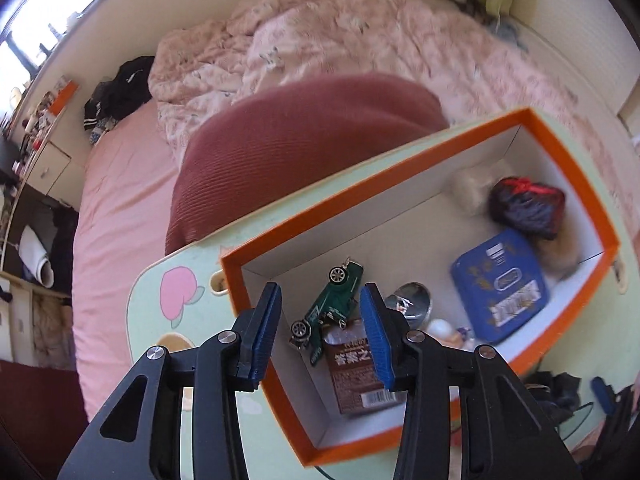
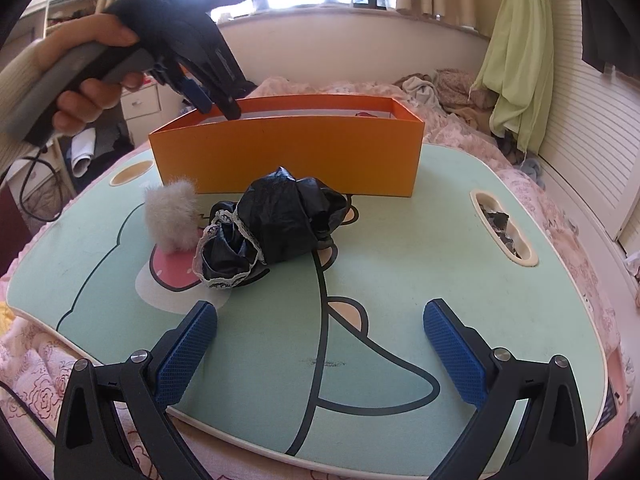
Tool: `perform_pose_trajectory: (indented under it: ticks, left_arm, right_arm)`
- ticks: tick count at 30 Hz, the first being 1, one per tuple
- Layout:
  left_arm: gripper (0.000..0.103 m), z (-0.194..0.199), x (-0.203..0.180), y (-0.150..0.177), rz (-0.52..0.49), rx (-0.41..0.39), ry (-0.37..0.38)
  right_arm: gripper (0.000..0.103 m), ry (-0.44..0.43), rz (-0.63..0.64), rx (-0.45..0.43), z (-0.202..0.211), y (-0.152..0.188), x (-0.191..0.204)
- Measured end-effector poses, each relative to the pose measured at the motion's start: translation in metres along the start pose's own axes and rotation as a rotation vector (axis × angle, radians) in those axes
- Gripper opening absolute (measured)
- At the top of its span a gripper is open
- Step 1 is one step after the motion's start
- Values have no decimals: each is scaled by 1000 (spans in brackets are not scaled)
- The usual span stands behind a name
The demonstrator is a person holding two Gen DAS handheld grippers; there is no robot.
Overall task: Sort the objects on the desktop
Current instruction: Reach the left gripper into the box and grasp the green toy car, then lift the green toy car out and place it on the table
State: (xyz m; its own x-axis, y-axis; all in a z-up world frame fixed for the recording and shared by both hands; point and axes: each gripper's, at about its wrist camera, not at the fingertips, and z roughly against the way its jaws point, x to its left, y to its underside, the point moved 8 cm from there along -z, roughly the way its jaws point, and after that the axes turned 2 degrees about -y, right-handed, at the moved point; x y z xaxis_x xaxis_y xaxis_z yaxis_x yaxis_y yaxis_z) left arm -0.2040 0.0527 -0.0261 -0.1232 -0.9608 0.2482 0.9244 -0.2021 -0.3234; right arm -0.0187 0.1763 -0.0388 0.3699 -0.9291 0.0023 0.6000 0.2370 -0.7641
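Observation:
An orange box [image 1: 572, 168] stands on the mint-green lap table [image 2: 400, 280]. In the left wrist view my left gripper [image 1: 320, 332] is open above the box's near end, right over a green toy car [image 1: 332, 304] that lies free inside on a brown packet [image 1: 356, 372]. The box also holds a blue tin [image 1: 500, 284], a dark wrapped bundle [image 1: 528, 208] and a round metal lid [image 1: 408, 300]. In the right wrist view my right gripper [image 2: 320, 348] is open and empty over the table's front. A black crumpled bag [image 2: 280, 216] and a white fur pompom [image 2: 172, 212] lie before the box [image 2: 288, 152].
The table rests on a bed with a pink quilt [image 1: 320, 32] and a dark red pillow [image 1: 304, 140]. The table has a slot handle [image 2: 504, 228] at its right. A green cloth [image 2: 516, 60] hangs by the window. A hand holds the left gripper [image 2: 212, 92] over the box's left end.

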Motion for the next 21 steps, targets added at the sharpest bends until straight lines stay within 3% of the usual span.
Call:
perform_pose_trajectory:
  ticks: [7,9,15,21]
  left_arm:
    - [41,-31,-14,3,-39,86,16]
    - [36,-38,-14,0,-48,64,-27]
    - [30,-39,-12,-2,-26,48,-61]
    - [26,-21,-5,-2,26,-28,30]
  right_arm:
    - [103,0,0,-1,-1,-2,1]
    - [103,0,0,-1,-1,-2,1]
    - [103,-1,2,-1,-1,-2,1]
    - [103,-1,1,-2,-1,-2,1]
